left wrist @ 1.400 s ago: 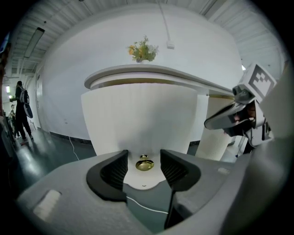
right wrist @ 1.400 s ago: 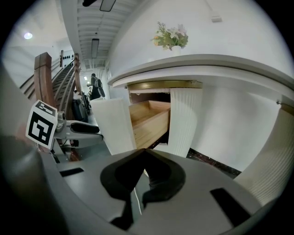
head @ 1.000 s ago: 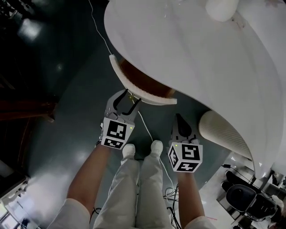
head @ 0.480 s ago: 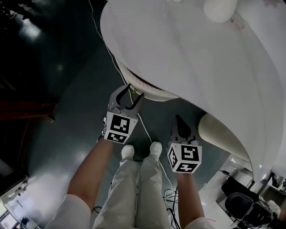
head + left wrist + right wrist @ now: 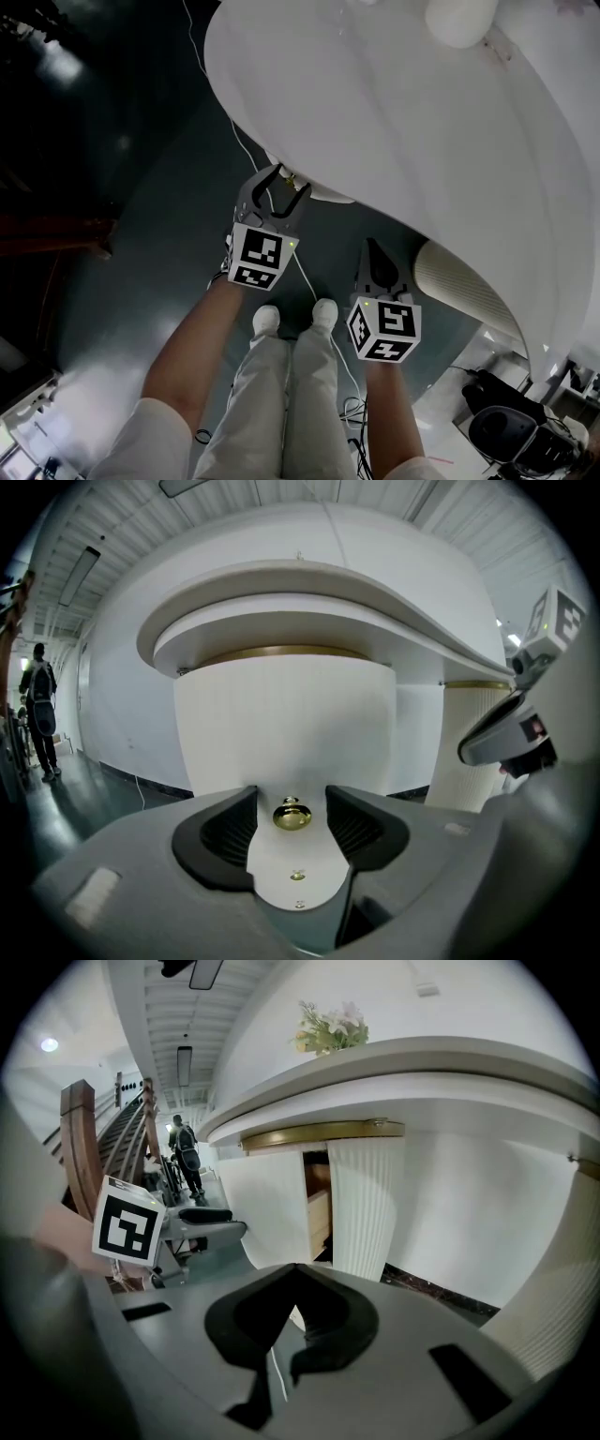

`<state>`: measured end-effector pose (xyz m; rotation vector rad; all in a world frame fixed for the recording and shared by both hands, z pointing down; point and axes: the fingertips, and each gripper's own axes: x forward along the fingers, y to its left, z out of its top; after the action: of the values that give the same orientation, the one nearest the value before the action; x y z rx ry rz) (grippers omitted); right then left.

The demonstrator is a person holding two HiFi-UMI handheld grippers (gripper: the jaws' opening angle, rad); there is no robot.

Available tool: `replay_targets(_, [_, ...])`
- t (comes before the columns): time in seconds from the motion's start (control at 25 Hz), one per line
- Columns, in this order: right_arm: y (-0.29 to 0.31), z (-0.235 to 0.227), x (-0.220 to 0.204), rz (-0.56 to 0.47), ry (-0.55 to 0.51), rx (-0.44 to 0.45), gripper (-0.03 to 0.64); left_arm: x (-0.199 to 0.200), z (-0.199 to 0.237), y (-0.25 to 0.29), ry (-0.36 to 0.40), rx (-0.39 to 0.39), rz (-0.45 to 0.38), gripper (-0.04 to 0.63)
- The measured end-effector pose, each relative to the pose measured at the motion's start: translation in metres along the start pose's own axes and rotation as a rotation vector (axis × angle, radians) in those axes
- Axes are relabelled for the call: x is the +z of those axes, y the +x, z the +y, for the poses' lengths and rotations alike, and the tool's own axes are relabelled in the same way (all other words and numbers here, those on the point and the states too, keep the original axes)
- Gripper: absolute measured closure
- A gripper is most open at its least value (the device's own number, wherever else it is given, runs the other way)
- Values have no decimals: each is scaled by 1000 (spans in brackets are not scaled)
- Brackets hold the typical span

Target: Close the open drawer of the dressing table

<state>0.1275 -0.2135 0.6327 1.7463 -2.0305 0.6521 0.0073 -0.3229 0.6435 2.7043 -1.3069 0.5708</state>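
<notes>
Pushing, likely: left hand-held gripper (image 5: 281, 180) spread wide, gold knob (image 5: 292, 815) between jaws but not pinched, tips near drawer (image 5: 281, 724) front. Drawer nearly tucked in under dressing table (image 5: 394, 112). Right hand-held gripper (image 5: 377, 249) pressed together, empty, hanging aside, not needed for push.

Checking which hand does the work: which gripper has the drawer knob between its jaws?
The left gripper: its jaws stand apart on either side of the brass knob. The right gripper has its jaws together, empty.
</notes>
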Motion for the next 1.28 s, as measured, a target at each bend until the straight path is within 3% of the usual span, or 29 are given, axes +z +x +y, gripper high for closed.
replay_targets(0.72, [4,-8,1,2,-15,27,623,20,-2,41,22,5,-23,371])
replay_targets(1.28, [-1,-4,3,-7,-26,30,623,14,-7,35,9,10,-12,368])
